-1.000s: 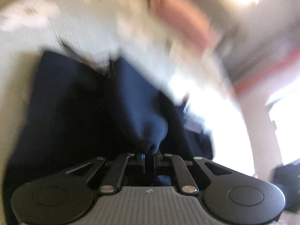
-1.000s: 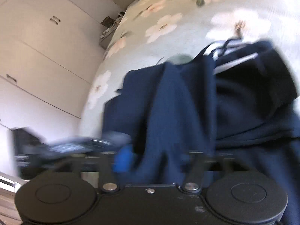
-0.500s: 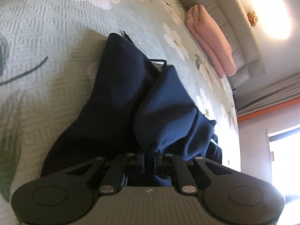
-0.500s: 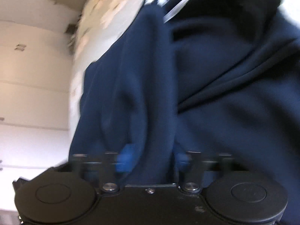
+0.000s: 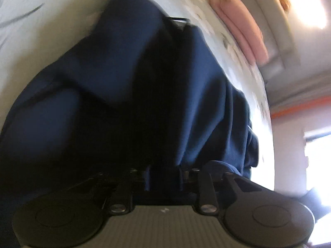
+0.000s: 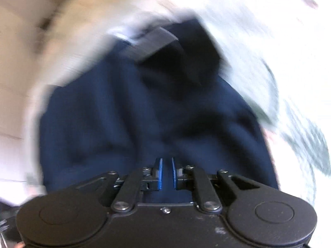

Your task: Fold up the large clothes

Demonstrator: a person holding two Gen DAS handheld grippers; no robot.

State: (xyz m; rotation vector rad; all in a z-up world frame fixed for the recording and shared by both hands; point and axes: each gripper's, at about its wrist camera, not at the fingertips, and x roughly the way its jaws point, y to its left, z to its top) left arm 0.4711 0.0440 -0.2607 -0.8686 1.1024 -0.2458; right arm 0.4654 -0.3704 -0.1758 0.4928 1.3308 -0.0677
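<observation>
Mid-fold: the navy garment [image 5: 128, 95] lies bunched on the bed [image 5: 47, 26]; left tongs [image 5: 164, 175] and right tongs [image 6: 167, 172] both pinch its cloth. Next, I judge, lay it flat

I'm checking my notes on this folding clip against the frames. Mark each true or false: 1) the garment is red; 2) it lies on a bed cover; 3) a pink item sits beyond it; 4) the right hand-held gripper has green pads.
1) False: the garment is dark navy.
2) True: it lies on the pale bed cover.
3) True: a pink item lies beyond it.
4) False: the right hand-held gripper has blue pads.
</observation>
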